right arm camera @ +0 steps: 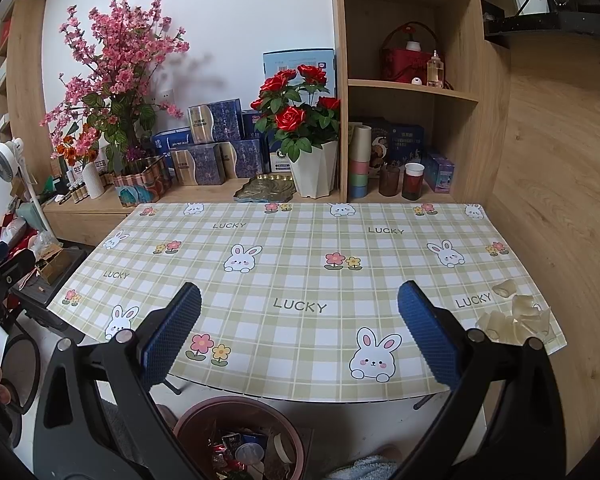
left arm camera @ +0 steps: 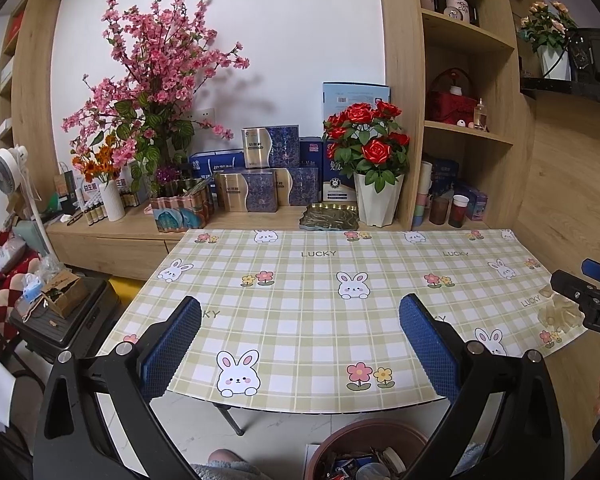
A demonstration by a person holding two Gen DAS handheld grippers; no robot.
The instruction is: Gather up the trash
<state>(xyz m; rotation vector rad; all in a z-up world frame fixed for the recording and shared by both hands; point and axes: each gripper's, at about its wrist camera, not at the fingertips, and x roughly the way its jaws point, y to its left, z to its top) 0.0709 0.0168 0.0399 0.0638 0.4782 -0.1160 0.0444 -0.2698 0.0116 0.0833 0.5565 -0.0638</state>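
A small pile of pale, translucent scraps [right arm camera: 516, 316] lies at the near right corner of the checked tablecloth [right arm camera: 300, 272]; it also shows in the left wrist view [left arm camera: 556, 312]. A brown bin [right arm camera: 240, 440] holding wrappers and a lid stands on the floor below the table's front edge, and it shows in the left wrist view [left arm camera: 364, 452] too. My left gripper [left arm camera: 300, 344] is open and empty above the table's front edge. My right gripper [right arm camera: 300, 332] is open and empty, to the left of the scraps. The right gripper's side shows at the right edge of the left wrist view [left arm camera: 588, 296].
A wooden ledge behind the table carries a potted red rose [right arm camera: 300, 128], pink blossom branches [right arm camera: 116, 64], blue boxes [right arm camera: 216, 148] and a metal tray [right arm camera: 264, 188]. Shelves with cups [right arm camera: 412, 180] stand at the right. A fan [left arm camera: 8, 168] and clutter stand at the left.
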